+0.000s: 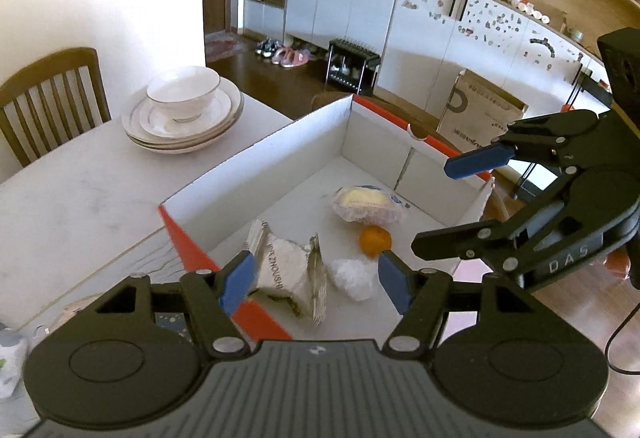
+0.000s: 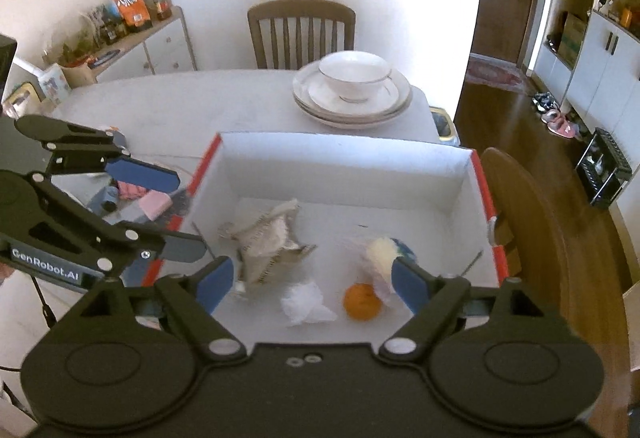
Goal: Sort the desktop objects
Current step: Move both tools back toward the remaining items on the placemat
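A white cardboard box with red edges [image 1: 256,154] [image 2: 332,162] sits on the table. Inside lie a crumpled silver wrapper [image 1: 286,270] [image 2: 270,246], a white crumpled tissue [image 1: 354,278] [image 2: 304,302], a small orange [image 1: 375,241] [image 2: 362,301] and a wrapped yellow pastry [image 1: 368,204] [image 2: 382,252]. My left gripper [image 1: 316,282] [image 2: 160,206] is open and empty above the box's near edge. My right gripper [image 2: 314,284] [image 1: 444,206] is open and empty above the box's other side.
A white bowl on stacked plates [image 1: 184,110] [image 2: 354,90] stands on the pale table [image 1: 80,190] beyond the box. Small pink and blue items [image 2: 136,198] lie left of the box. Wooden chairs [image 1: 52,94] [image 2: 302,32] stand at the table.
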The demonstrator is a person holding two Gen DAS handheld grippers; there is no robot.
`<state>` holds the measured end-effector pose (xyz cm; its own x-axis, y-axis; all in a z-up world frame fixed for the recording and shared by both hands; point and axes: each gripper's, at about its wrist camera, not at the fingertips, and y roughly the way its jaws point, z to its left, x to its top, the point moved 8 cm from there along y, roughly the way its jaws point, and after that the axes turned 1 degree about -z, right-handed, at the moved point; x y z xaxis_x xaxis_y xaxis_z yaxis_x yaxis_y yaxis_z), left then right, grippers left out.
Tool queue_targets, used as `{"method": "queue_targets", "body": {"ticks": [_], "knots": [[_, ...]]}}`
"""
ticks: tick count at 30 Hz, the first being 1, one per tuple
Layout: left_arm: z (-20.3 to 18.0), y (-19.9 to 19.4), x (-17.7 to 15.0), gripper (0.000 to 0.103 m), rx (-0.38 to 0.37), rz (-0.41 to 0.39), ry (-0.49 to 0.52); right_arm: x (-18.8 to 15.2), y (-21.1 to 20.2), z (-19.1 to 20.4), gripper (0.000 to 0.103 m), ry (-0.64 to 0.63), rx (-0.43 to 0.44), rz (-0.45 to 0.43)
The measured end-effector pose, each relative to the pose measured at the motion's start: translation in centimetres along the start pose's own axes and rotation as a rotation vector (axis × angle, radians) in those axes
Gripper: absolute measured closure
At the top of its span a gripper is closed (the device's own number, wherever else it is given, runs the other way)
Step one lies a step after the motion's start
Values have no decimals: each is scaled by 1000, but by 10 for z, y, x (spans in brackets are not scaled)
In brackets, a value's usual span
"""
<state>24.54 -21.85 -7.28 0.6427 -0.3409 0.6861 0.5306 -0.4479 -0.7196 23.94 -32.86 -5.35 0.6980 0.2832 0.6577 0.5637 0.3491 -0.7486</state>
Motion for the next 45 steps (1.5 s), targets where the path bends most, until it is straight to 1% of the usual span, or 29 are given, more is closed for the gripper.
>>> {"method": "queue_targets", "body": {"ticks": [3, 6, 8, 13, 15, 16, 18, 25, 27, 28, 29, 36, 41, 45], "knots": [[6, -15, -7, 31, 4, -22, 0, 1, -5, 13, 16, 6, -3, -22], [14, -30, -15, 31, 5, -43, 0, 1, -9, 28, 14, 19, 5, -43], [20, -38, -20, 29, 1, -54, -3, 1, -9, 39, 9, 31, 12, -57], [37, -59, -37, 28, 7, -76, 1, 4, -7, 65, 8, 34, 12, -70], [44, -66, -45, 22, 12, -81, 0, 4, -5, 75, 7, 35, 10, -74], [49, -70, -49, 14, 12, -86, -3, 4, -5, 80, 6, 37, 12, -75], [58, -79, -56, 14, 3, -101, -9, 4, -3, 89, 5, 42, 12, -80], [83, -98, -84, 14, -15, -110, -16, 2, 3, 125, 5, 63, 15, -90], [90, -103, -92, 9, -19, -109, -21, 3, 5, 134, 5, 60, 9, -92], [94, -105, -96, 3, -18, -111, -23, 3, 6, 138, 5, 59, 5, -92], [97, -108, -100, 1, -20, -113, -23, 3, 7, 143, 4, 61, 3, -93], [124, -121, -126, 1, -8, -111, -10, 8, 20, 168, 4, 94, 5, -107], [145, -125, -145, 1, 18, -98, 2, 13, 40, 186, 4, 101, 1, -104], [165, -124, -157, 0, 36, -90, 4, 13, 62, 195, 4, 103, -20, -87]]}}
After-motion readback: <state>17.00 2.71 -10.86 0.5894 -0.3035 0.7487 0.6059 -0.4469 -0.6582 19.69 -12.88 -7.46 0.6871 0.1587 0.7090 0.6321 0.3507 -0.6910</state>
